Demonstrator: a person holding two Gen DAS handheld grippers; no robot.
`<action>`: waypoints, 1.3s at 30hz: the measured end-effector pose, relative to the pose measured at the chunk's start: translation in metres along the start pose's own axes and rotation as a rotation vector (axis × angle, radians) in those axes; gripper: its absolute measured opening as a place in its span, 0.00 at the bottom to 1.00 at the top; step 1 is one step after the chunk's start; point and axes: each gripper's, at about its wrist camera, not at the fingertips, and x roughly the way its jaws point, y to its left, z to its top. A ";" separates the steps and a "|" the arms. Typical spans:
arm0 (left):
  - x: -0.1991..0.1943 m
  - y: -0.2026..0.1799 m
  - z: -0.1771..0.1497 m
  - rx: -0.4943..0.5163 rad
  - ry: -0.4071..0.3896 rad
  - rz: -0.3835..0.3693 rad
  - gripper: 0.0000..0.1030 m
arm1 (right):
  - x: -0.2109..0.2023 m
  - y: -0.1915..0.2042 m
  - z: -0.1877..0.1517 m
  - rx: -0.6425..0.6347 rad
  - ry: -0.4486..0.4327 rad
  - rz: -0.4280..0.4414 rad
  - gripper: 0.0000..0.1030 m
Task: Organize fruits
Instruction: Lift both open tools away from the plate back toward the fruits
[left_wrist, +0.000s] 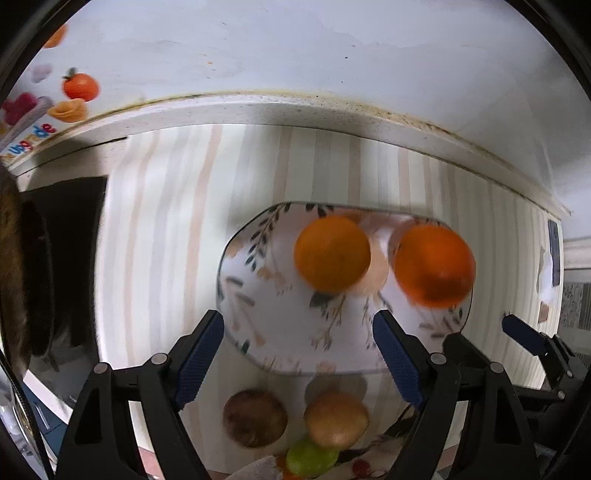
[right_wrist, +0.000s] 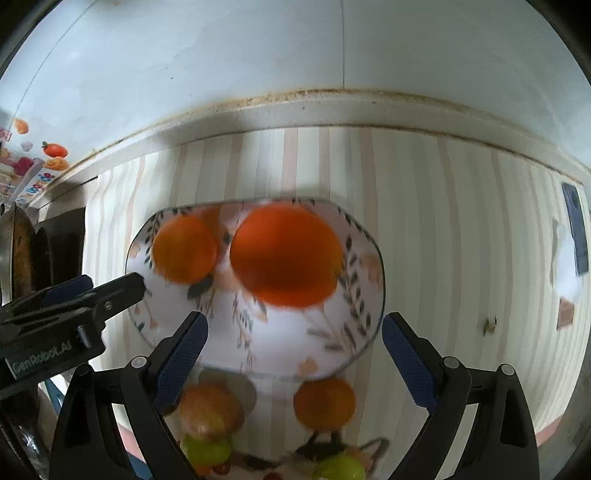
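on the striped surface (left_wrist: 166, 221) below both cameras, a leaf-patterned plate (left_wrist: 258, 314) holds two oranges (left_wrist: 332, 254), side by side. the left hand-held gripper (left_wrist: 299, 354) and right hand-held gripper (right_wrist: 293, 354) hang above it, jaws spread, gripping nothing. brownish fruit (left_wrist: 255, 417) and green fruit (right_wrist: 207, 448) lie just beside the plate's near rim; a dark pan (right_wrist: 22, 251) sits off to the left.

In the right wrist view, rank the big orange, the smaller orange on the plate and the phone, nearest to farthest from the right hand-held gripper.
1. Big orange, plate centre, just ahead of the right hand-held gripper.
2. Smaller orange, plate's left.
3. Phone, far right edge.
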 end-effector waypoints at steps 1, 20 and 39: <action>-0.003 0.000 -0.007 0.003 -0.012 0.014 0.80 | -0.002 0.002 -0.006 -0.001 -0.005 -0.006 0.95; -0.102 0.006 -0.122 0.064 -0.298 0.065 0.80 | -0.110 0.004 -0.113 0.020 -0.271 -0.061 0.95; -0.126 0.014 -0.177 0.032 -0.338 0.025 0.86 | -0.164 0.015 -0.172 0.009 -0.353 0.052 0.95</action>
